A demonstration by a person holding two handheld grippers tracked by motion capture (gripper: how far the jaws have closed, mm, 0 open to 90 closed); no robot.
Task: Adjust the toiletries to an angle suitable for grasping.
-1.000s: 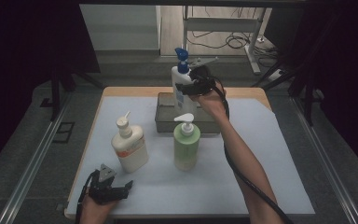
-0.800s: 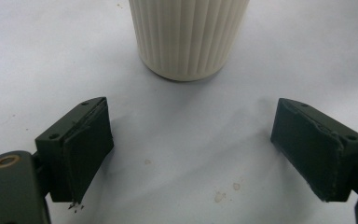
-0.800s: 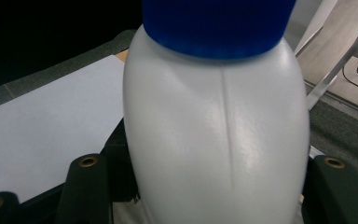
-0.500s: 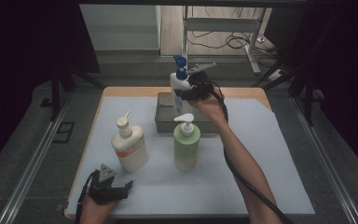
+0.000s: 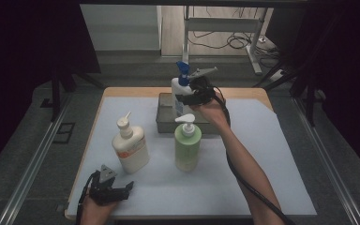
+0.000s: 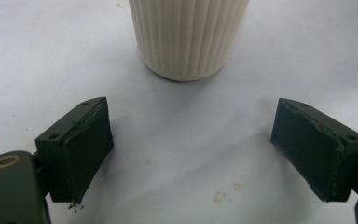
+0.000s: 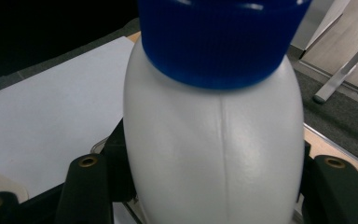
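Note:
A white bottle with a blue pump top [image 5: 178, 92] [image 7: 214, 154] hangs over the grey tray [image 5: 165, 118] at the back of the mat. My right gripper [image 5: 190, 97] is shut on its body, with a black finger [image 7: 86, 186] pressed against each side. My left gripper [image 5: 125, 191] [image 6: 193, 154] rests at the mat's front left corner, open with nothing between its jaws. It faces the base of a cream ribbed pump bottle [image 5: 130, 149] [image 6: 189, 37] that stands just ahead of it.
A green pump bottle [image 5: 187, 144] stands upright in the middle of the white mat [image 5: 262, 154], in front of the tray. The right forearm reaches diagonally across the mat's right half. The right gripper's cable trails along it.
The right gripper and the white bottle have sunk a little toward the tray. The left gripper has stayed where it was.

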